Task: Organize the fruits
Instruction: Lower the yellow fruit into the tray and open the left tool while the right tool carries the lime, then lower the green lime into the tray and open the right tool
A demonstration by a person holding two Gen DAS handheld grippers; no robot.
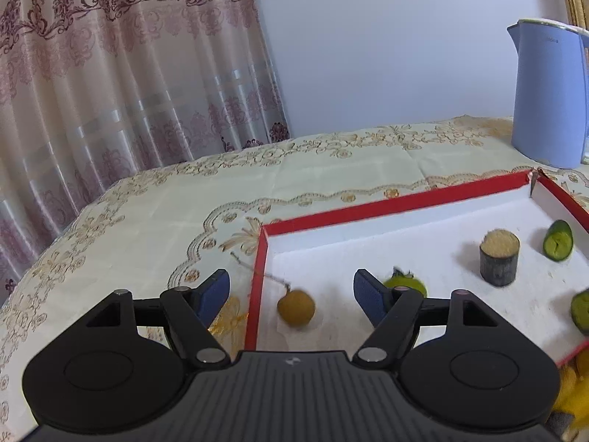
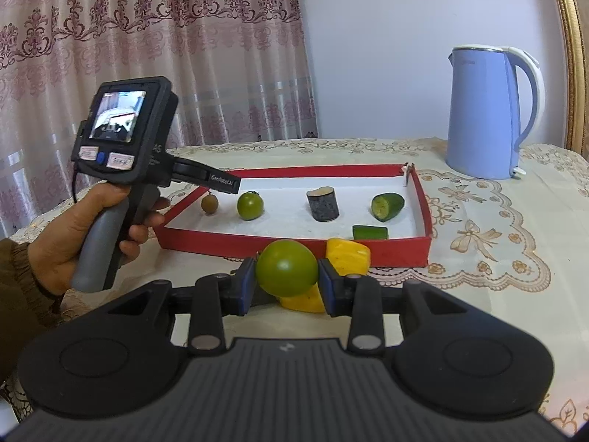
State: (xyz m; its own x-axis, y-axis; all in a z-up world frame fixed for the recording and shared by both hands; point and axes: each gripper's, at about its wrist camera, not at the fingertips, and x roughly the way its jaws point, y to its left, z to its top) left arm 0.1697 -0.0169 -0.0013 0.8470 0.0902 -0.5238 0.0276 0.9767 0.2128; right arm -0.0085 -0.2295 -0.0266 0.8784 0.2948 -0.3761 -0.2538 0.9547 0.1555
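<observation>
A patterned curtain (image 2: 154,55) and a pale wall stand behind a table spread with an embroidered cloth (image 2: 497,221); a blue kettle (image 2: 489,110) sits at the far right.

The right gripper (image 2: 286,280) is clenched on a green round fruit (image 2: 286,267), its blue pads pressing both flanks, just short of the near wall of the red tray (image 2: 368,252). Yellow pieces (image 2: 348,256) lie right behind and below the held fruit, outside the tray against its near wall.

The left gripper (image 1: 291,294) stands released, its jaws spread with nothing pressed between them. A small brown fruit (image 1: 296,307) with a thin stem lies on the tray floor between them, touching neither pad. One blue pad hangs outside the tray's left wall, the other inside it, just in front of a smaller green fruit (image 1: 405,283).

Further along the tray floor are a dark stub with a pale cut top (image 2: 323,204), a cucumber end (image 2: 386,206) and a short cucumber piece (image 2: 370,232). In the right wrist view a hand (image 2: 73,235) holds the left tool by its grey grip.

The held fruit is smooth and round, so it could likely squirt out of the flat pads if the grip slackens over the tray wall, and then roll into its neighbours. Carried too low, it may clip the red wall or nudge the yellow pieces. The left jaws straddle the wall, so closing or swinging them could shove the tray or set the brown fruit rolling.
</observation>
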